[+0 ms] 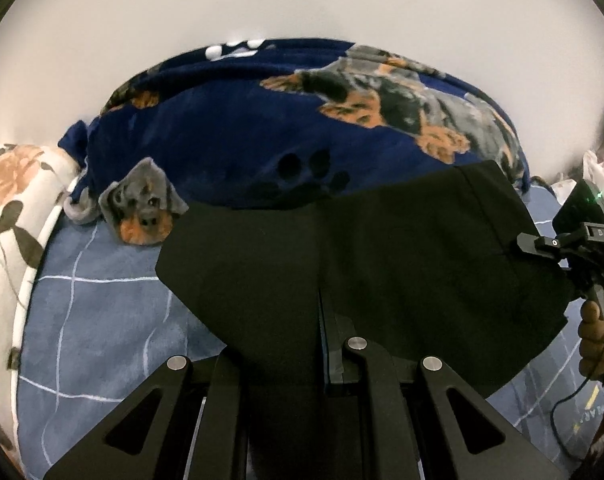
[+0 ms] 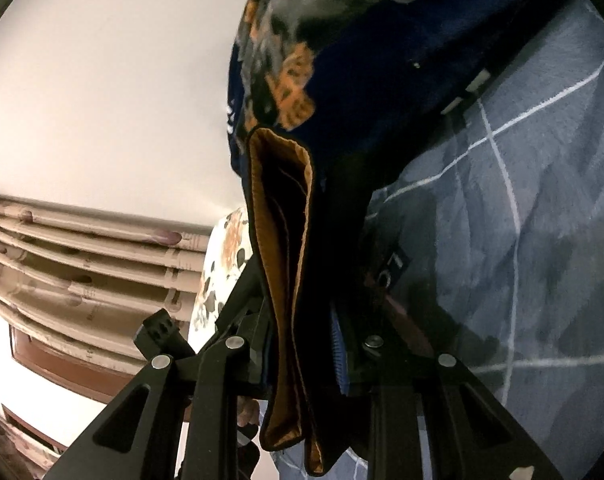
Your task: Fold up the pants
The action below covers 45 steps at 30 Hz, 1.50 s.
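Observation:
The black pants (image 1: 382,248) hang as a folded panel above the bed, stretched between both grippers. My left gripper (image 1: 322,316) is shut on the near edge; the cloth drapes over its fingers and hides the tips. At the right, my right gripper (image 1: 542,244) pinches the pants' side edge, with a hand (image 1: 598,340) on its handle. In the right wrist view the pants' waistband with brown lining (image 2: 282,240) runs up between the fingers of the right gripper (image 2: 306,308), which is shut on the thick stack of layers.
A navy blanket with dog prints (image 1: 282,120) is heaped behind the pants. Underneath lies a blue sheet with white grid lines (image 1: 94,312). A floral pillow (image 1: 10,200) lies at the left. A plain wall rises behind, and pale slats (image 2: 82,260) show at left.

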Each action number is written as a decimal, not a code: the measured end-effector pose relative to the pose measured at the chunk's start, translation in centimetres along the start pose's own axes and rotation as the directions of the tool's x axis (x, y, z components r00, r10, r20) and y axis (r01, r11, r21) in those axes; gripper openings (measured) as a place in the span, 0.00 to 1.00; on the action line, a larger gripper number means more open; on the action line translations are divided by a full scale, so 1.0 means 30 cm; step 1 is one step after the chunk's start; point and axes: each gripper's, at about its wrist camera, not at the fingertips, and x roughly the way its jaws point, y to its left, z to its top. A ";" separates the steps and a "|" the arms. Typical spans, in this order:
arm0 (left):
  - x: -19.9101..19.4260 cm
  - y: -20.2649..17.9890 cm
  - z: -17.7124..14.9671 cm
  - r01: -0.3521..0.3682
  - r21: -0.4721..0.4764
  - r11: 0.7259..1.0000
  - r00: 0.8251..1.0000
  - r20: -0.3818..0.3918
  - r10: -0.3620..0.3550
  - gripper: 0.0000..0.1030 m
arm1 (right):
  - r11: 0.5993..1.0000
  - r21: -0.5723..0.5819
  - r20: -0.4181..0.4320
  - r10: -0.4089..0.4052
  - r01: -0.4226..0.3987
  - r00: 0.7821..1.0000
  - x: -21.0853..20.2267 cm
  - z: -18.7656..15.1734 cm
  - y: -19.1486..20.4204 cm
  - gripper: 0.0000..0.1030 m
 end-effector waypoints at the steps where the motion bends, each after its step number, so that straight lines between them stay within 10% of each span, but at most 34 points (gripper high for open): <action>1: 0.010 0.008 -0.003 0.002 -0.008 1.000 1.000 -0.008 -0.002 0.11 | 1.000 0.009 0.004 0.005 -0.005 1.000 -0.007 0.002 -0.013 0.22; 16: 0.113 0.079 -0.067 -0.028 -0.043 0.999 0.999 -0.038 0.026 0.27 | 0.992 0.003 0.015 -0.126 0.126 0.992 -0.013 -0.024 -0.075 0.20; 27: 0.134 0.086 -0.117 -0.110 -0.052 0.993 0.994 0.017 0.111 0.51 | 0.912 -0.158 0.061 -0.374 0.378 0.926 0.026 -0.043 -0.008 0.22; 38: 0.137 0.111 -0.136 -0.181 -0.095 0.979 0.981 0.046 0.186 0.75 | 0.741 -0.267 0.224 -0.574 0.616 0.788 0.066 -0.096 0.057 0.39; 45: 0.129 0.104 -0.138 -0.220 -0.083 0.972 0.973 0.049 0.225 0.82 | 0.599 -0.262 0.356 -0.668 0.756 0.653 0.085 -0.134 0.095 0.65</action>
